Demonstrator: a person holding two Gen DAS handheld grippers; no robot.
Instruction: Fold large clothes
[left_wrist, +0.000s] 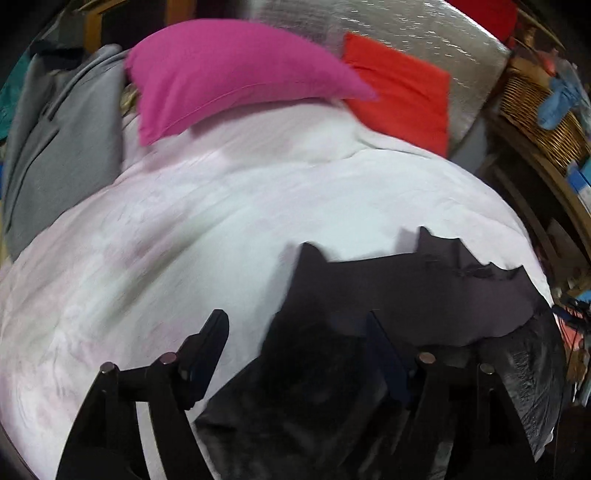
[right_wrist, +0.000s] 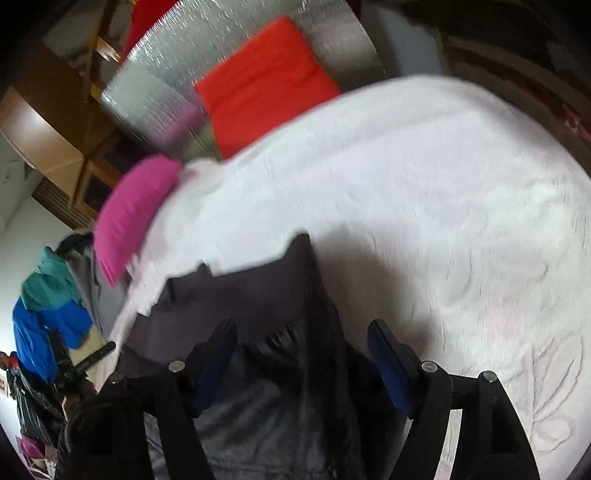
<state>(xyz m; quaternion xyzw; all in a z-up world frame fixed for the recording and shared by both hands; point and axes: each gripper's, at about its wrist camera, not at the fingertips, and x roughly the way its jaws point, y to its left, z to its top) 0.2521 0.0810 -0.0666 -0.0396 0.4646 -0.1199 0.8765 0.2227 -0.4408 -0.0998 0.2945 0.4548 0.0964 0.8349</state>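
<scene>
Nearest the left camera, the left gripper (left_wrist: 295, 354) has its fingers standing well apart, with the dark charcoal fabric garment (left_wrist: 406, 291) lying partly between them; nothing is pinched. The right gripper (right_wrist: 303, 358) is the same: fingers spread wide over the dark cloth (right_wrist: 266, 295), pads not pressing on it.

The garment lies on the bed, spread over the white quilted bedcover with a faint pink flower pattern (left_wrist: 184, 221), at the near edge. Its far hem looks doubled and uneven, with small corners sticking up. Judging by the loose fingers and the flat cloth, a fold has probably been laid down and let go, so the step in hand is the release. The next move likely calls for finding a fresh edge or corner on each side, closing on it, and carrying it across evenly.

Farther off, a magenta pillow (left_wrist: 229, 70) and an orange-red cushion (left_wrist: 402, 92) rest at the head of the bed against a silvery foil panel (left_wrist: 406, 26). A grey cloth (left_wrist: 62, 147) lies to the left.

At the right edge stands a woven wicker basket (left_wrist: 535, 122) with something blue (left_wrist: 561, 96) at its rim; its contents are too blurred to tell.
</scene>
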